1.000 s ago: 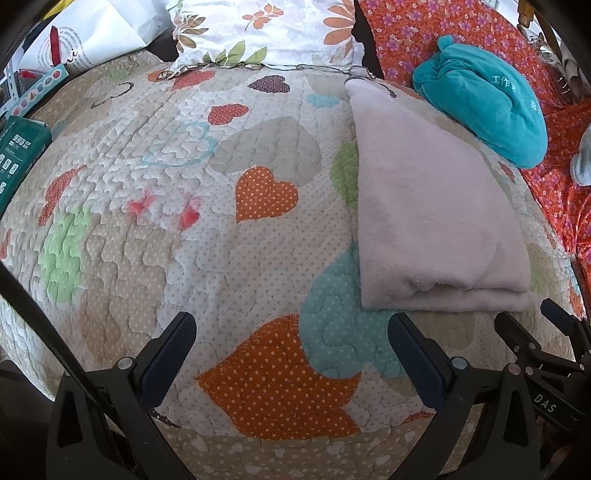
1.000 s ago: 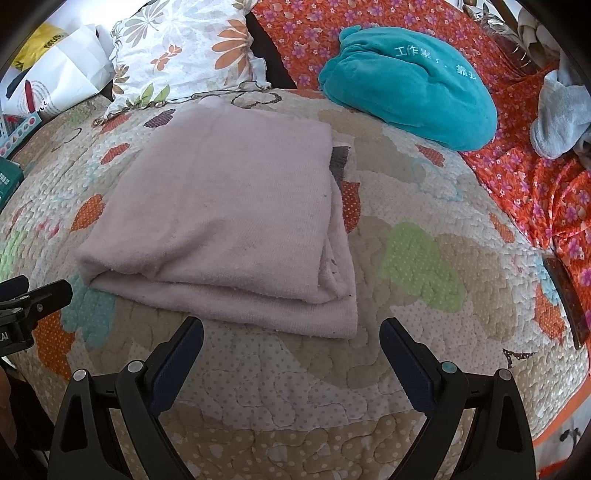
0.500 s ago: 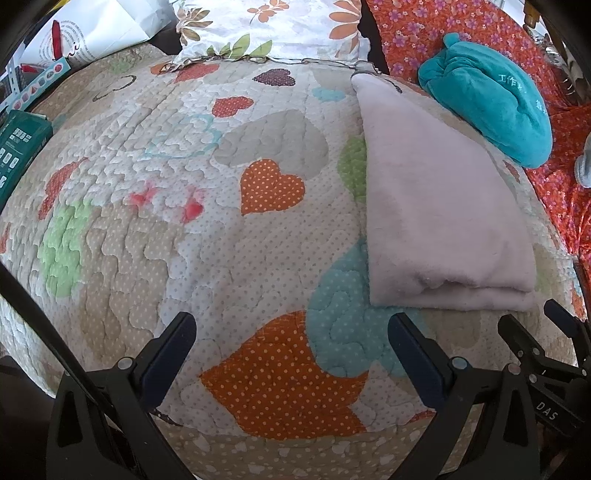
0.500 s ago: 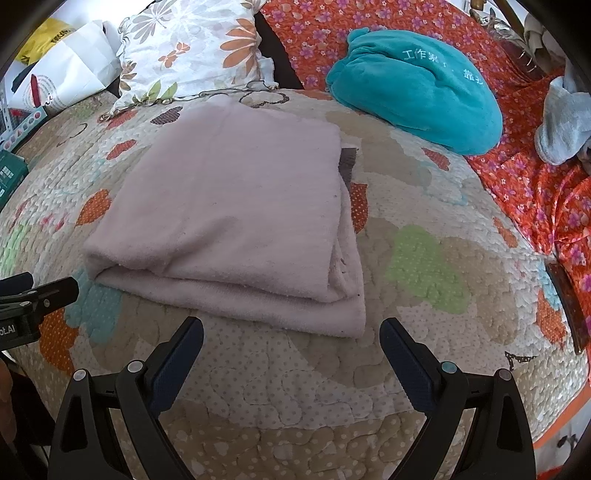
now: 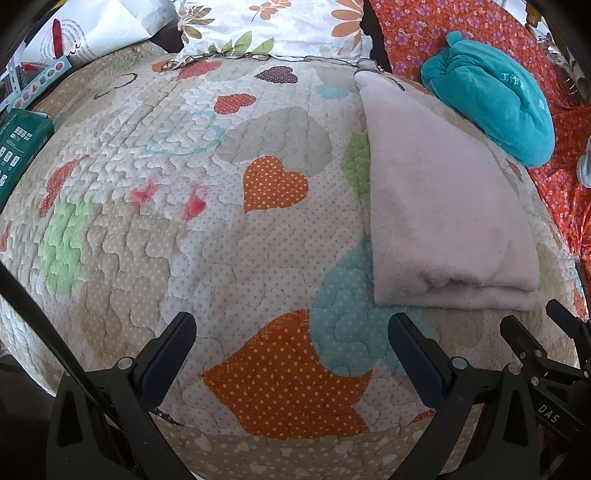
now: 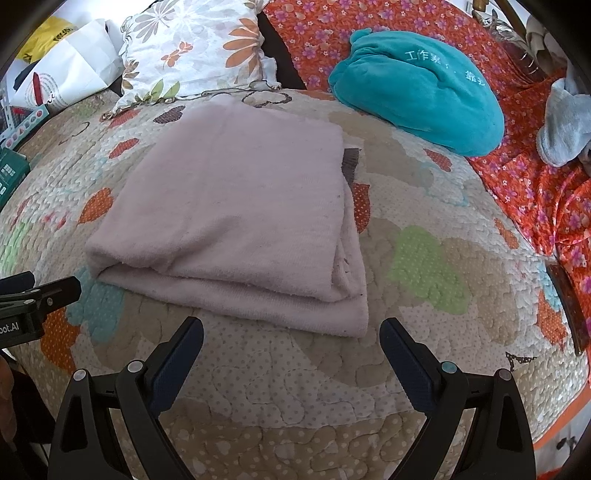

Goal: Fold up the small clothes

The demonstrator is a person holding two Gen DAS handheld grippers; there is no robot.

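Note:
A pale pink garment (image 6: 236, 218) lies folded into a thick rectangle on the heart-patterned quilt (image 6: 424, 258). In the left wrist view the garment (image 5: 439, 206) sits at the right, beyond my left gripper. My left gripper (image 5: 291, 328) is open and empty, above the quilt (image 5: 184, 184) near its front edge, left of the garment. My right gripper (image 6: 291, 332) is open and empty, just in front of the garment's near folded edge, not touching it. The right gripper (image 5: 546, 332) shows at the lower right of the left wrist view; the left gripper (image 6: 40, 295) shows at the left of the right wrist view.
A teal plush bundle (image 6: 417, 85) lies behind the garment on an orange floral cover (image 6: 535, 177). A floral pillow (image 6: 192, 48) sits at the back. A grey cloth (image 6: 565, 129) is at the far right. A white bag (image 5: 92, 33) and green box (image 5: 18, 144) are at the left.
Both grippers have drawn back slightly toward the front of the bed; the folded garment appears a little farther up in both views. The garment has not moved. Jaws stay open.

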